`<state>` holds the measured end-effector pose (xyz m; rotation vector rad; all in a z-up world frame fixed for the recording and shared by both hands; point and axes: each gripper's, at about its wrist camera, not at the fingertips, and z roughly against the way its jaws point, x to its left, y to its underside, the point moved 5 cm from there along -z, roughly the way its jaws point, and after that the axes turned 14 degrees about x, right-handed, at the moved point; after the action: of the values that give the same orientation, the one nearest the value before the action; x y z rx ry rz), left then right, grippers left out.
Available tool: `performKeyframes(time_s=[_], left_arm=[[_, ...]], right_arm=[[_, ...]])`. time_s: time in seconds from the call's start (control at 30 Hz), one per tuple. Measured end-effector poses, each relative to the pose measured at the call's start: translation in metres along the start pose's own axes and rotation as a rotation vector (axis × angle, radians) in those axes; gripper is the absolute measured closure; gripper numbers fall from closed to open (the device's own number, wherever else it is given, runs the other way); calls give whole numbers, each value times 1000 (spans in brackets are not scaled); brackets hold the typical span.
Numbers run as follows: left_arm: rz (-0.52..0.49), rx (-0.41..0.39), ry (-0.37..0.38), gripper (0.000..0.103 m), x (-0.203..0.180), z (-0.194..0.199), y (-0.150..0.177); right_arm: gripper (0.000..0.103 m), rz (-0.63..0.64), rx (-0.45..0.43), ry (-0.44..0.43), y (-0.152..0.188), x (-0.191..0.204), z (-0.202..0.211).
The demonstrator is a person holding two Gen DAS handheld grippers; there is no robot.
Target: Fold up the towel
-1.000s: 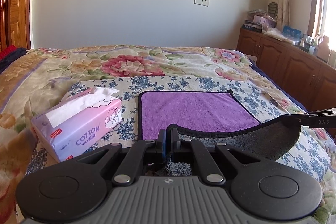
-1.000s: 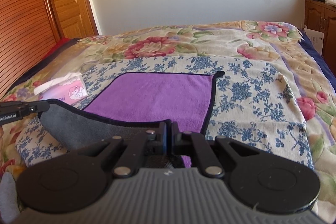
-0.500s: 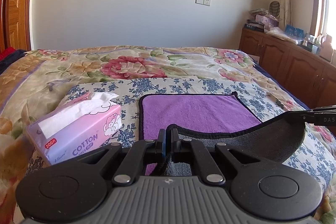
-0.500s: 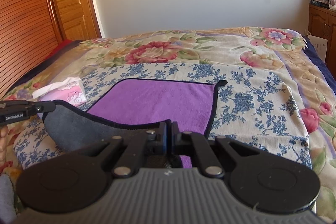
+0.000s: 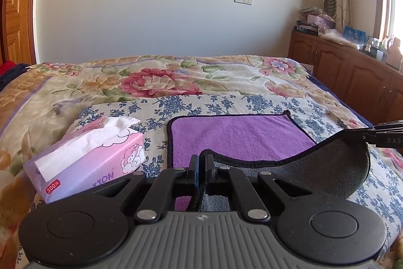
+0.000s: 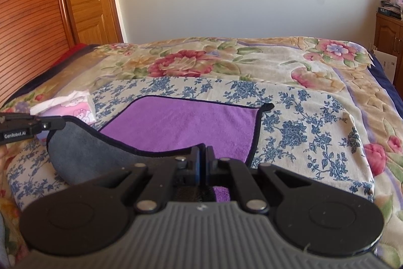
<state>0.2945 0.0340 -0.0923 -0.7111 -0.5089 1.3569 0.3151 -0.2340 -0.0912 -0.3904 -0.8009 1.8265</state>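
A purple towel (image 5: 236, 135) with a black hem and grey underside lies on the blue-flowered cloth on the bed; it also shows in the right wrist view (image 6: 181, 125). Its near edge is lifted and hangs between my grippers, grey side (image 5: 327, 173) facing me. My left gripper (image 5: 201, 160) is shut on the near left corner. My right gripper (image 6: 202, 153) is shut on the near right corner. Each gripper shows at the edge of the other's view, the right (image 5: 377, 136) and the left (image 6: 32, 127).
A pink tissue box (image 5: 85, 160) stands on the bed just left of the towel; it also shows in the right wrist view (image 6: 75, 107). A wooden cabinet (image 5: 352, 77) with clutter on top runs along the right. A wooden wardrobe (image 6: 37, 17) stands at the left.
Both grippers have risen and moved forward over the bed with the near edge, so the lifted grey fold reaches farther over the purple part.
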Motion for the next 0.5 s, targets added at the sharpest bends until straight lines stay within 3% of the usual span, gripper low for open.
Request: performKeyframes(time_s=[0.5], left_arm=[[-8, -7, -9, 98, -1, -8, -7]], right_arm=[[98, 35, -7, 22, -9, -1, -9]])
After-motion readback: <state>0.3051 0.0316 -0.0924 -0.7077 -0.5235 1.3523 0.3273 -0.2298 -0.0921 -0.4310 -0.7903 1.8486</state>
